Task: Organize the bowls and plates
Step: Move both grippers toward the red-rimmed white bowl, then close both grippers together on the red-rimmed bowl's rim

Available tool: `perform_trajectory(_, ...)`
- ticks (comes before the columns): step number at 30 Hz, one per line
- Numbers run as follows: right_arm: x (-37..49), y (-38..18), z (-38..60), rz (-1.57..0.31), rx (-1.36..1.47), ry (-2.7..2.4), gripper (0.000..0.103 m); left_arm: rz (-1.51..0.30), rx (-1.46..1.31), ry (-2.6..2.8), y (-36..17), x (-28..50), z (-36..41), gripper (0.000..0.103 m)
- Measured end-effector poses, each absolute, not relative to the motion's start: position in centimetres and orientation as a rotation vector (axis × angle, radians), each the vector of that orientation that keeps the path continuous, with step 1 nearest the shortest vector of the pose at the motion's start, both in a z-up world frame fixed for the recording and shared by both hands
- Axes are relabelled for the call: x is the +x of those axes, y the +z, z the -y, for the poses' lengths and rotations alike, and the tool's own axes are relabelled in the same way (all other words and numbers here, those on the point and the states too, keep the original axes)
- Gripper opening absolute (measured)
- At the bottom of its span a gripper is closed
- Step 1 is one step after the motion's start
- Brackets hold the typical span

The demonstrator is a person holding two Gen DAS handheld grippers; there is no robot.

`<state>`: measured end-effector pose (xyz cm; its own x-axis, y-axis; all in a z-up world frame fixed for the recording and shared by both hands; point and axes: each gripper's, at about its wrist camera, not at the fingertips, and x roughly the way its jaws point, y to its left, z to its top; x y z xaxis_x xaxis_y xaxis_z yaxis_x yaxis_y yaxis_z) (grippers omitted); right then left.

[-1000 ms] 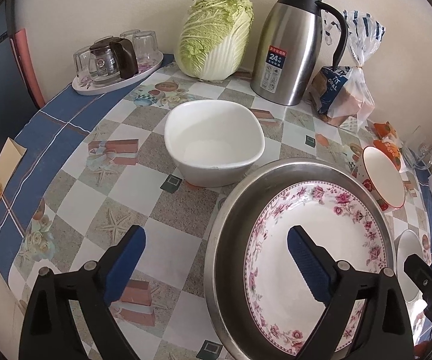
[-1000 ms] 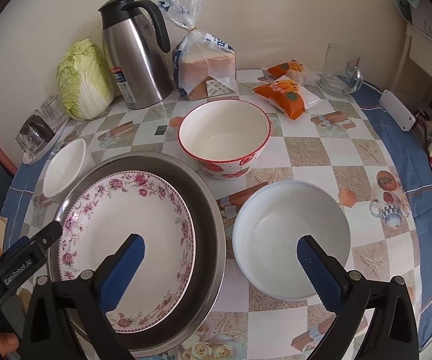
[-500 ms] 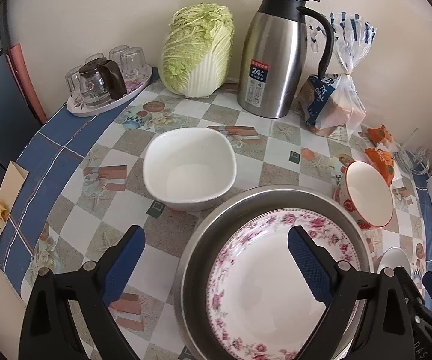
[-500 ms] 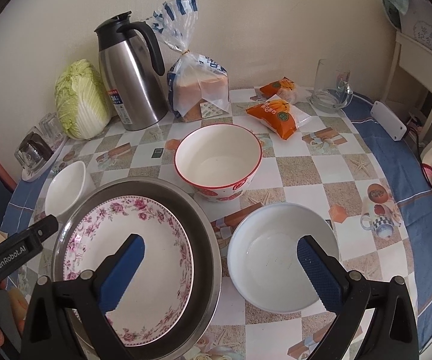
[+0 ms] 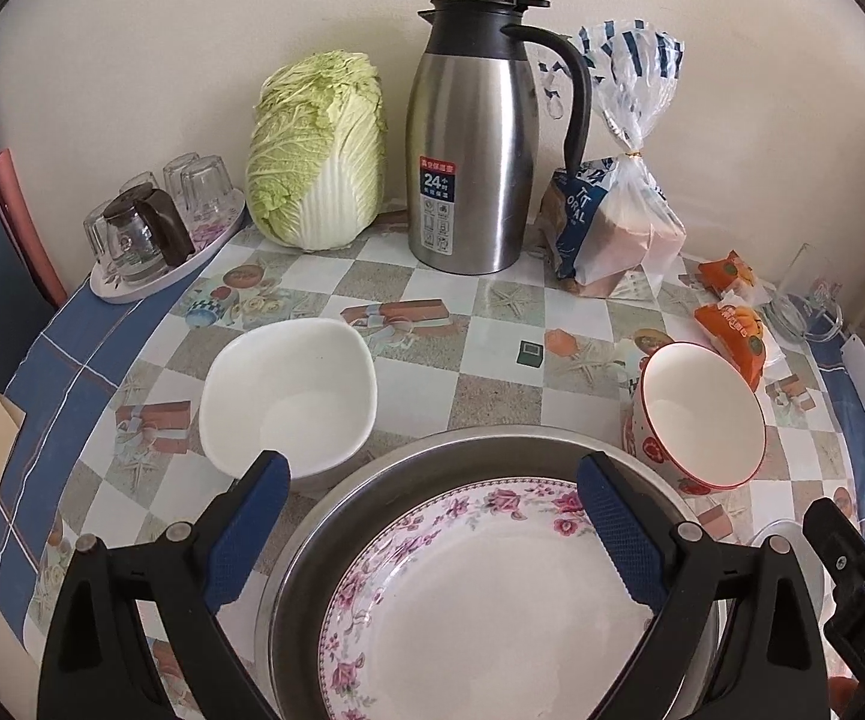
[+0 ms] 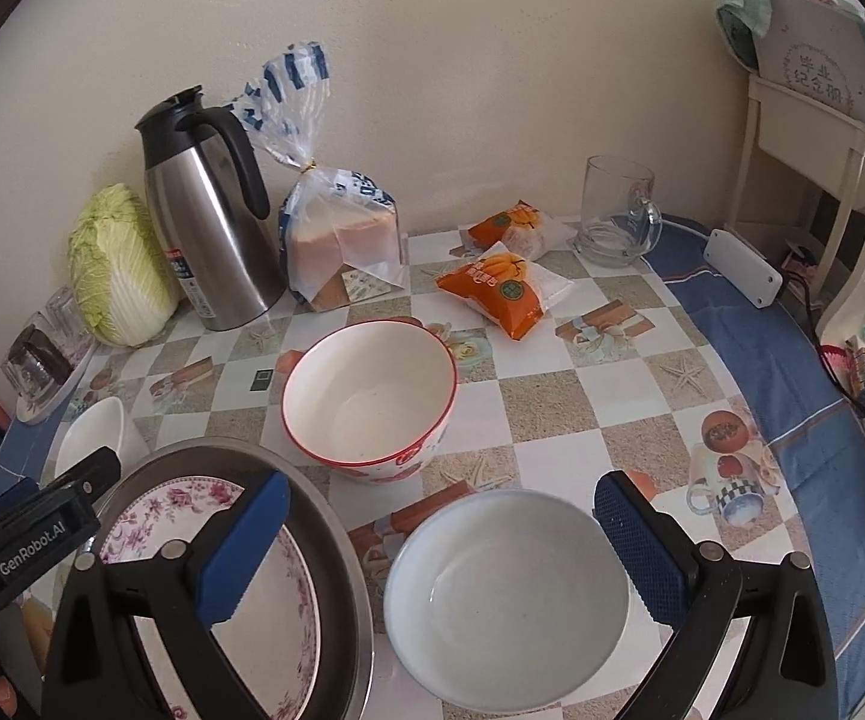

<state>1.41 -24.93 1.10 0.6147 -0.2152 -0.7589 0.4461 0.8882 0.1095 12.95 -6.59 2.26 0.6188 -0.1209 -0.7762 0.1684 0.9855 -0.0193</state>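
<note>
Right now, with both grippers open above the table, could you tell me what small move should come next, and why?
Probably lower the right gripper onto the plain white bowl to grip its rim. Its open jaws already frame that empty bowl, and the floral plate in the steel basin looks a ready stacking spot.

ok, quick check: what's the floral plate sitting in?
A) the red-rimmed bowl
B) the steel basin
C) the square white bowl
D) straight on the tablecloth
B: the floral plate lies inside the steel basin, whose rim rings it; the red-rimmed bowl and square white bowl stand empty beside it.
</note>
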Motion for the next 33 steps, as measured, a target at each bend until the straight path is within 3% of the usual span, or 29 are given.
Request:
perform_trajectory(12,2.0,0.8,27.1,-0.917,0.323,-0.415,0.103,-0.910,0.064,-0.266,3.7,14.0,9.2,0.097)
perform_trajectory(33,6.8,-1.3,29.9,-0.979,0.403,-0.432,0.103,-1.133,0.039,-0.350,1.8,20.6,12.8,0.097)
